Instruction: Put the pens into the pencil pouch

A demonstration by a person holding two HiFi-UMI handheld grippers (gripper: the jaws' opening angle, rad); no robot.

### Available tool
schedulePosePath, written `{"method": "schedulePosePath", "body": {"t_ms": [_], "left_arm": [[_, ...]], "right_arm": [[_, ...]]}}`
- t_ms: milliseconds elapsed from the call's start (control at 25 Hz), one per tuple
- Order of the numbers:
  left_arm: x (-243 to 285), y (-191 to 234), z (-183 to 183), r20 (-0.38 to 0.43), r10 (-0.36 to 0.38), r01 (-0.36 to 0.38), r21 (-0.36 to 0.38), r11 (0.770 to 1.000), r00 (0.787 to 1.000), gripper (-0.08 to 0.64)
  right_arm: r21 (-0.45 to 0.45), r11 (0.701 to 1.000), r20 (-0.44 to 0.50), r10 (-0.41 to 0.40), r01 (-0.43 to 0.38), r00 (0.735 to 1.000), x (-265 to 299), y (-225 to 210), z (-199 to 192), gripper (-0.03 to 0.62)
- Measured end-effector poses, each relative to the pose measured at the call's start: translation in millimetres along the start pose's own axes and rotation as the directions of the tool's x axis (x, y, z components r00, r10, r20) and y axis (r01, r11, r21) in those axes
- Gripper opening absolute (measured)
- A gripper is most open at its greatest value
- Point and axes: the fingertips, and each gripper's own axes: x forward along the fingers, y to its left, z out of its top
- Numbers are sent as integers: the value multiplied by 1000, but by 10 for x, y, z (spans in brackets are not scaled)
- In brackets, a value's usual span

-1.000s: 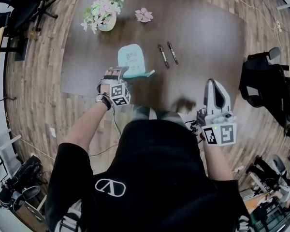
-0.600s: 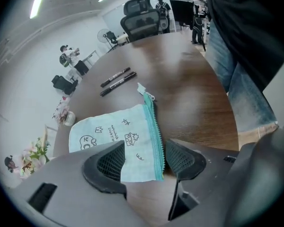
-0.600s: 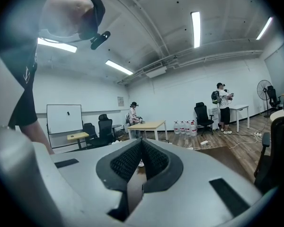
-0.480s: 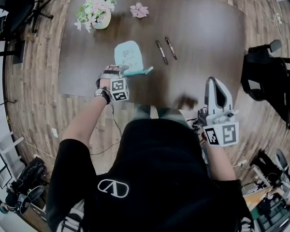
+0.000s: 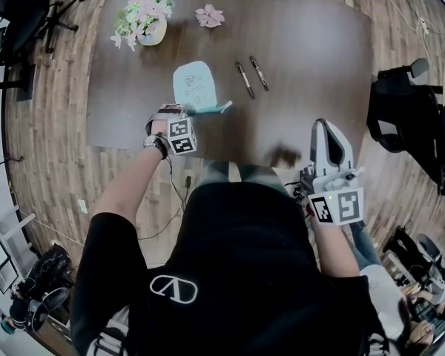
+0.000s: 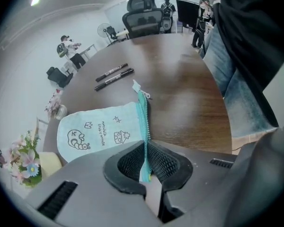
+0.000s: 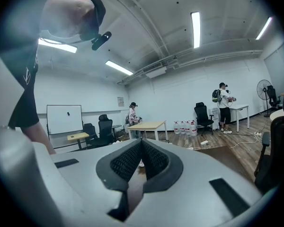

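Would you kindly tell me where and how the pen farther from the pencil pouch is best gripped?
Probably mid-barrel, from straight above, jaws across its width: this pen lies flat on the table, long and thin, with the other pen close beside it.

On the table [image 5: 311, 65] a pencil pouch [image 5: 193, 85], two pens [image 5: 243, 80] near its right, potted flowers [image 5: 142, 21] behind at left
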Motion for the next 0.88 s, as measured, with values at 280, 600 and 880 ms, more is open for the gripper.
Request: {"method": "schedulePosePath", "body": {"t_ms": [280, 600, 880], "left_arm": [[-234, 177, 106, 70, -2, 14, -169, 986, 998, 18], [-854, 664, 277, 223, 65, 60, -510, 858, 973, 17], [-1423, 1002, 350, 372, 177, 199, -775, 600, 911, 17]], "right_arm": [[7, 1000, 9, -4, 4, 1000, -46, 25, 1, -9], [19, 1000, 39, 2, -3, 999, -13, 14, 63, -9], [21, 1000, 68, 15, -17, 998, 44, 6, 153, -9]]}}
